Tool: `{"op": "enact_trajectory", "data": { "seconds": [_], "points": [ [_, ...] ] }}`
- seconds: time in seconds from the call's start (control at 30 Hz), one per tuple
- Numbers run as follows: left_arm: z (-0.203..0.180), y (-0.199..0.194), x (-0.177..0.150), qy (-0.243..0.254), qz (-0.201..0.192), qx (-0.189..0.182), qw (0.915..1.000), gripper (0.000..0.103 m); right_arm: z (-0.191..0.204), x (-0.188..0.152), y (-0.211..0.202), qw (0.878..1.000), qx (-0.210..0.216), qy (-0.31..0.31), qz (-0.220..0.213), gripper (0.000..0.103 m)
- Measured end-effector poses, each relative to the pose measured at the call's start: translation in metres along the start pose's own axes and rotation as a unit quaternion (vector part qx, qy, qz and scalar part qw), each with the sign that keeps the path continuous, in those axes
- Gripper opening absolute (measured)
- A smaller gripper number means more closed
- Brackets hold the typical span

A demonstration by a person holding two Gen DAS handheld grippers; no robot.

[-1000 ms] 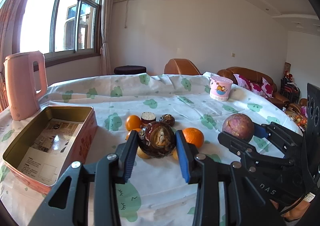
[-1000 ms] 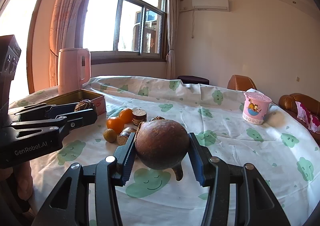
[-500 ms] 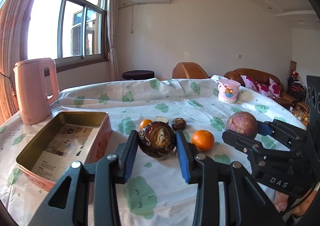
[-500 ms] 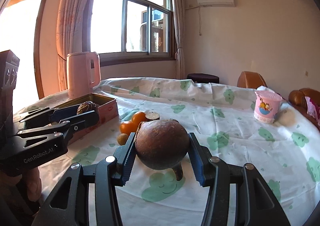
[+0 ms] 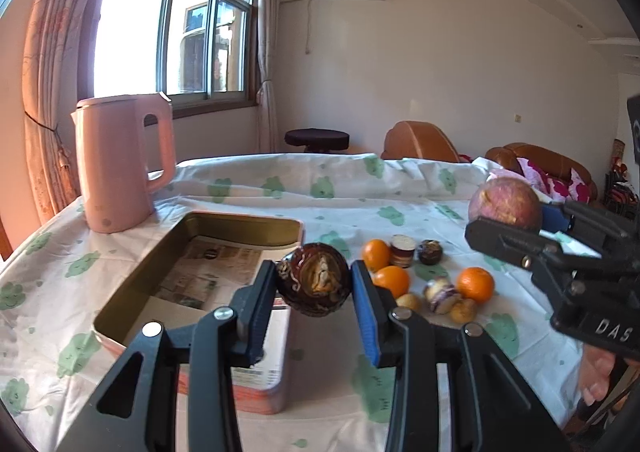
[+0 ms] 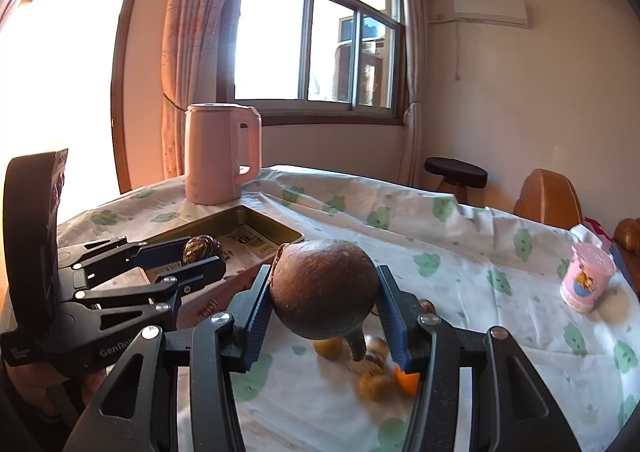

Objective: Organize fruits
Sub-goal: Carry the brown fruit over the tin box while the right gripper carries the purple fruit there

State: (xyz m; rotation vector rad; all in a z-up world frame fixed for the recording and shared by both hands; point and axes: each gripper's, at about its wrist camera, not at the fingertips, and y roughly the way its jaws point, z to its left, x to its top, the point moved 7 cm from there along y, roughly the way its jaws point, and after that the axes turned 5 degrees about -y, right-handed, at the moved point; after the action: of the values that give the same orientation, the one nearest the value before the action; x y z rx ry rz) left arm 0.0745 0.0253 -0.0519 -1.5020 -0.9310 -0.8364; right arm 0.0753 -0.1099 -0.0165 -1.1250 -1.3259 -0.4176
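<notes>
The left hand-held gripper (image 5: pixel 314 286) grasps a dark brown fruit (image 5: pixel 315 280) above the tin's (image 5: pixel 236 217) near corner, while the right hand-held gripper (image 6: pixel 324 310) clenches a round purple-brown fruit (image 6: pixel 324 292) beside it. Next, I judge, each lowers into the tin and releases

- Strong daylight pours through the window (image 6: pixel 316 47), blown out to white, with a warm orange cast on the curtain (image 5: pixel 48 99).
- The kettle (image 5: pixel 124 163) throws a soft shadow on the tablecloth (image 5: pixel 340 195).
- Fisheye bending curves the walls; corners go black.
- In the right wrist view, the small fruits (image 6: pixel 372 368) and pink cup (image 6: pixel 586 284) are blurred.
</notes>
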Motion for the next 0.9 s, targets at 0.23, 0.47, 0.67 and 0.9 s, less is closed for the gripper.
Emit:
{"op": "enact_trajectory", "data": {
  "seconds": [0.23,0.47,0.67,0.9],
  "points": [
    [0.034,0.006,0.012,0.004,0.004,0.038,0.9993,0.039,0.017,0.034,0.023,1.000,0.022,-0.021,0.005,0.052],
    [0.060,0.018,0.022,0.015,0.014,0.074,0.9971,0.039,0.039,0.063,0.046,0.998,0.035,-0.042,0.008,0.052],
    [0.082,0.033,0.024,0.015,0.029,0.094,0.9950,0.039,0.055,0.071,0.076,0.998,0.042,-0.049,0.026,0.052],
    [0.102,0.044,0.021,0.005,0.046,0.109,0.9929,0.039,0.068,0.057,0.111,0.996,0.050,-0.046,0.060,0.052]
  ]
}}
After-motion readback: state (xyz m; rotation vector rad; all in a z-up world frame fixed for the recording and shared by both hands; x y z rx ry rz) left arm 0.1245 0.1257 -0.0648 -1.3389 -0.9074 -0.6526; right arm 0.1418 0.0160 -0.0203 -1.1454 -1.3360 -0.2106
